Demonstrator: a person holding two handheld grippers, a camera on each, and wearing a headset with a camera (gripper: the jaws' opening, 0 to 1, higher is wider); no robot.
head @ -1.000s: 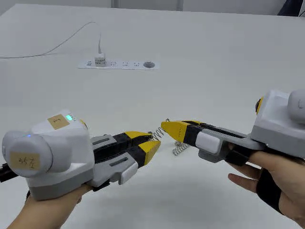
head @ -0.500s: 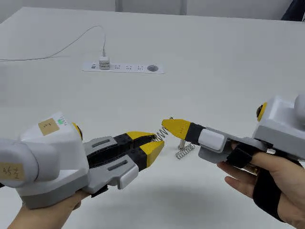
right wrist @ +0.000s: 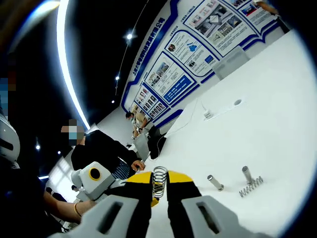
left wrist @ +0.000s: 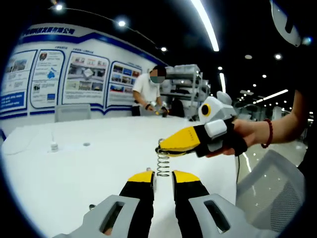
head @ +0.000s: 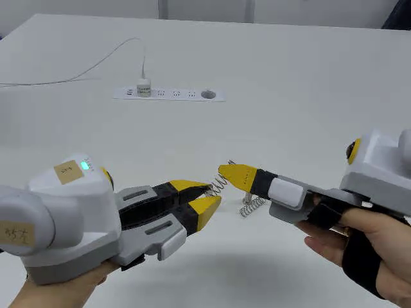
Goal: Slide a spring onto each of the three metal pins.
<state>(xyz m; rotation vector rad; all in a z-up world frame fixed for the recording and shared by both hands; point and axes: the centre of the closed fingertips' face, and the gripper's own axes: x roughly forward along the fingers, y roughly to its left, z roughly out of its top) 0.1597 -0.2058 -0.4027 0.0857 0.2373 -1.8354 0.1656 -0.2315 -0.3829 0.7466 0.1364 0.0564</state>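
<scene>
We hold one spring (head: 218, 183) end to end — left gripper (head: 212, 194) and right gripper (head: 225, 172) both narrowed onto it; the loose pins (right wrist: 215, 182) lie nearer the right one.

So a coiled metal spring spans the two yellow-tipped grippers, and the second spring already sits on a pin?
Not quite: the second coiled metal spring lies on the white table beside an upright metal pin, per the right gripper view.
</scene>
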